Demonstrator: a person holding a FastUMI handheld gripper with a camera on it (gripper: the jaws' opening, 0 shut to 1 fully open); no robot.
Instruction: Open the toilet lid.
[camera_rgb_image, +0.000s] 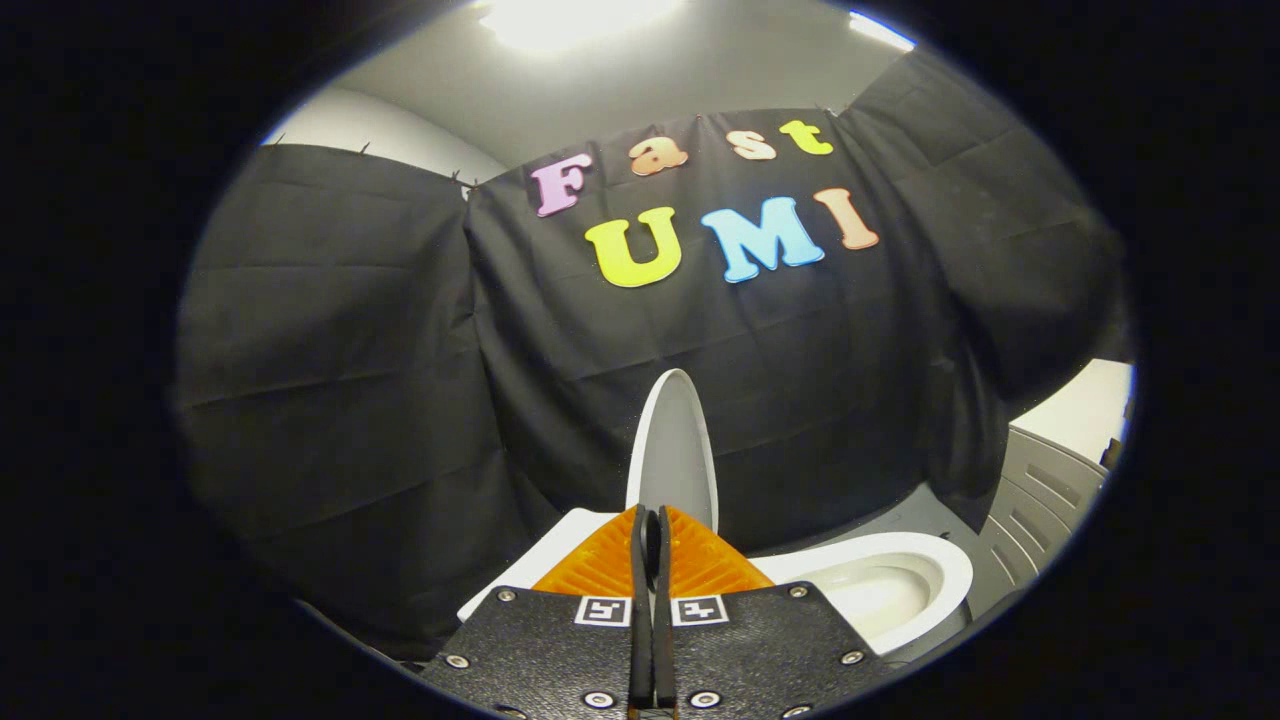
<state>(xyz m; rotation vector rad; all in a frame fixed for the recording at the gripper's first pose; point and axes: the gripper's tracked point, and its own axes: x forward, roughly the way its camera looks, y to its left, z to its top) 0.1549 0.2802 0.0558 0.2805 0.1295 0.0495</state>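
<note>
The white toilet lid (675, 450) stands raised and nearly upright, seen almost edge-on, just beyond my fingertips. To the right of the fingers lies the open white bowl (890, 585) with its seat rim showing. A flat white part of the toilet, probably the tank top (520, 570), sits to the left of the fingers. My gripper (650, 518) is shut, its two fingers pressed together with nothing visible between them, pointing at the lower edge of the lid. I cannot tell whether the tips touch the lid.
Black cloth (340, 380) hangs as the booth wall close behind and to the left of the toilet. A grey ribbed panel (1040, 500) lies to the right of the bowl, with a pale wall (1085, 410) above it.
</note>
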